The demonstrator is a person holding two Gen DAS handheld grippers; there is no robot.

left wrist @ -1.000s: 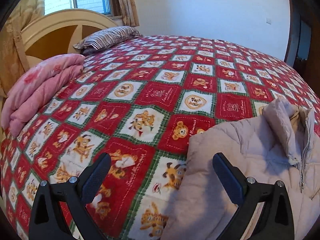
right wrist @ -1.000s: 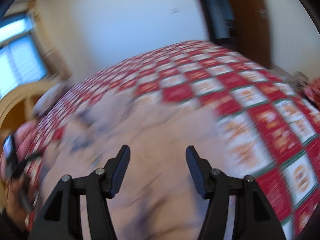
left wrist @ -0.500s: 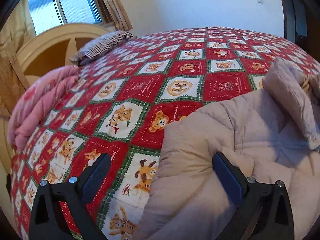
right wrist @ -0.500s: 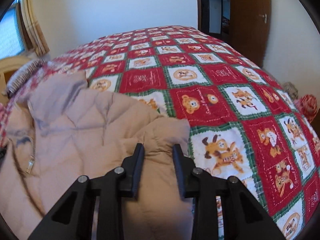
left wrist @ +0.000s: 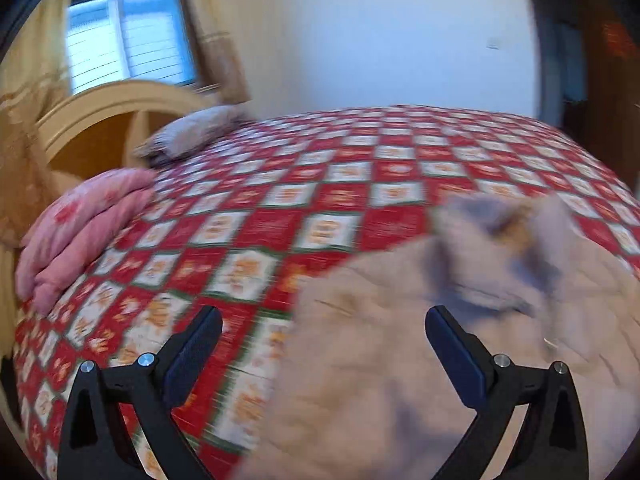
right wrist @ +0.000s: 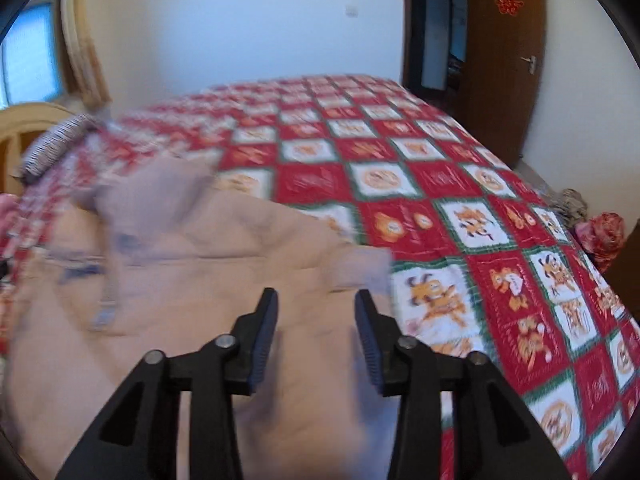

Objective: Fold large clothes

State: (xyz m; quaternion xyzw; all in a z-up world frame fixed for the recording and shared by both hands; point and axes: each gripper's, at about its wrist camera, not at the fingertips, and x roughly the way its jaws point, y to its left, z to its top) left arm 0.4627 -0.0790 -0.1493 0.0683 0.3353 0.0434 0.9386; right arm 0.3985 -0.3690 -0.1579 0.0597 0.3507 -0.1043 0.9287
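A beige quilted jacket (left wrist: 460, 352) lies spread on a bed with a red, white and green cartoon quilt (left wrist: 320, 216). It also shows in the right wrist view (right wrist: 224, 280), with its collar and zip toward the left. My left gripper (left wrist: 322, 340) is wide open and empty above the jacket's left edge. My right gripper (right wrist: 316, 320) is open with a moderate gap above the jacket's right part, holding nothing. Both views are blurred by motion.
A folded pink blanket (left wrist: 80, 232) and a striped pillow (left wrist: 192, 136) lie at the head of the bed by a wooden headboard (left wrist: 104, 120). A wooden door (right wrist: 504, 64) and red bundles (right wrist: 604, 236) stand past the bed's right side.
My right gripper's jaws have opened from nearly shut on the jacket fabric to a clear gap. Both grippers have lifted back, and the views have tilted up.
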